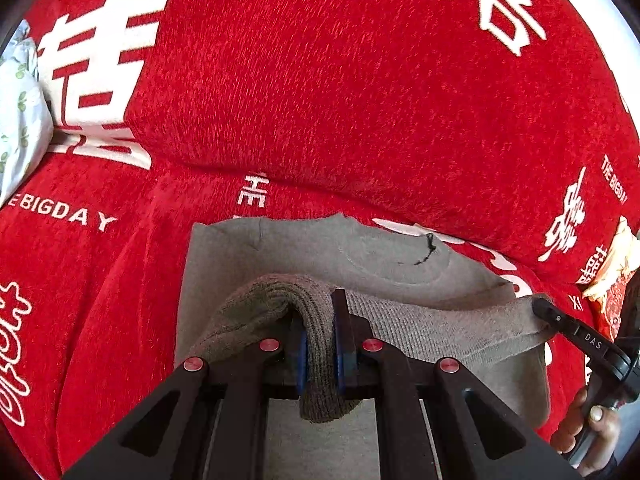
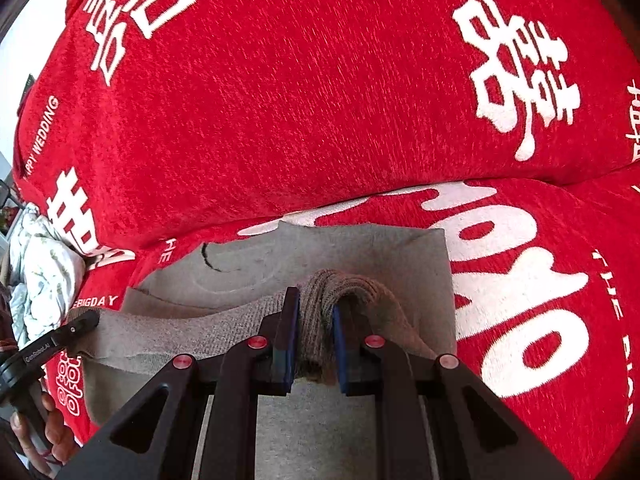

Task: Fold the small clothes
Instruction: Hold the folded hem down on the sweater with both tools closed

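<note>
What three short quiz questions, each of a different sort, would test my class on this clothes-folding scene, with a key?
1. True or false: both grippers are shut on the ribbed hem of the grey knitted garment.
2. Multiple choice: the garment lies on (A) a wooden table, (B) a red plush cover with white lettering, (C) a tiled floor.
3. Fill in: in the left wrist view, the pale leaf-printed bundle of fabric lies at the ___ edge of the picture.

Key: 1 true, since the left gripper and the right gripper each pinch a bunch of hem; 2 B; 3 left.
</note>
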